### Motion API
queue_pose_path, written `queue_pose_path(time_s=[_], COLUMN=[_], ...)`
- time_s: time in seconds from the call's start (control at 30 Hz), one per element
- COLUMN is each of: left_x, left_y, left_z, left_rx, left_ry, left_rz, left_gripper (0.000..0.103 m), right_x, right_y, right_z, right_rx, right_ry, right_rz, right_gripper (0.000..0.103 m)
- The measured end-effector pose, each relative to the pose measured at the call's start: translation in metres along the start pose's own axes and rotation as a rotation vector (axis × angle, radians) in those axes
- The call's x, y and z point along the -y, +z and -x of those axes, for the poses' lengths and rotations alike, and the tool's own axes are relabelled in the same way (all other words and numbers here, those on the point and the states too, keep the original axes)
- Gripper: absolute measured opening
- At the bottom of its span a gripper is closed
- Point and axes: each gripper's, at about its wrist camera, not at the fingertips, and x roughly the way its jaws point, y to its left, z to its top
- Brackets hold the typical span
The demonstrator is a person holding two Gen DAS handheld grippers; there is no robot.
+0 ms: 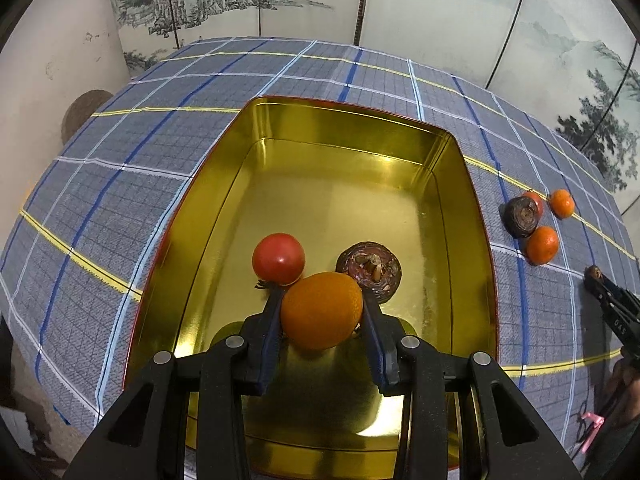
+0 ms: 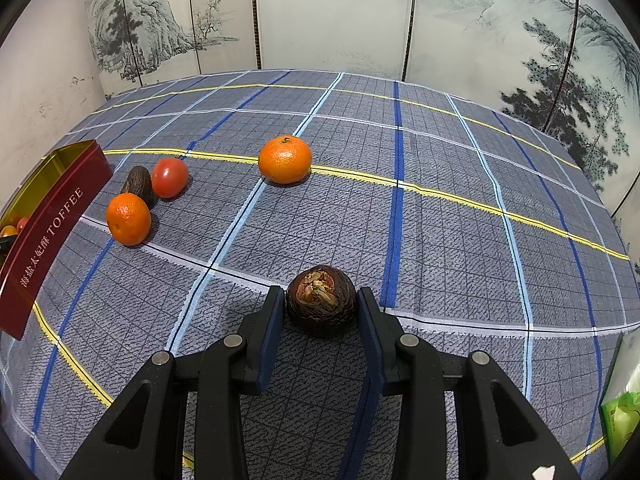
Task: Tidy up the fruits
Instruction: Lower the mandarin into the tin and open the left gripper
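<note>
My left gripper (image 1: 322, 304) is shut on an orange (image 1: 321, 311) and holds it over the near part of a gold-lined tin (image 1: 344, 148). A red tomato (image 1: 279, 258) and a dark brown water chestnut (image 1: 369, 271) lie inside the tin. My right gripper (image 2: 321, 300) is shut on another dark brown water chestnut (image 2: 321, 300) just above the checked cloth; it also shows at the right edge of the left wrist view (image 1: 600, 280). On the cloth lie two oranges (image 2: 128, 219) (image 2: 285, 159), a tomato (image 2: 169, 177) and a brown chestnut (image 2: 138, 183).
The tin's red side (image 2: 52, 228) reads TOFFEE and stands at the left of the right wrist view. A painted folding screen (image 2: 332, 12) closes off the back of the table. A green packet (image 2: 622, 420) sits at the far right edge.
</note>
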Motion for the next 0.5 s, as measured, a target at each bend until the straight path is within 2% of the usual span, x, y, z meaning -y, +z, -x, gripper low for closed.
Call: queue_pose_path(time_s=[0.5], left_x=[-0.006], left_y=[0.0011], left_z=[-0.0021], left_rx=[-0.01], left_ry=[0.013], left_rz=[-0.005], left_gripper=[0.038], right_x=[-0.0001], right_y=[-0.0002], right_z=[0.0002], right_rx=[0.0], right_ry=[0.0], right_rz=[0.0], right_gripper=[0.035])
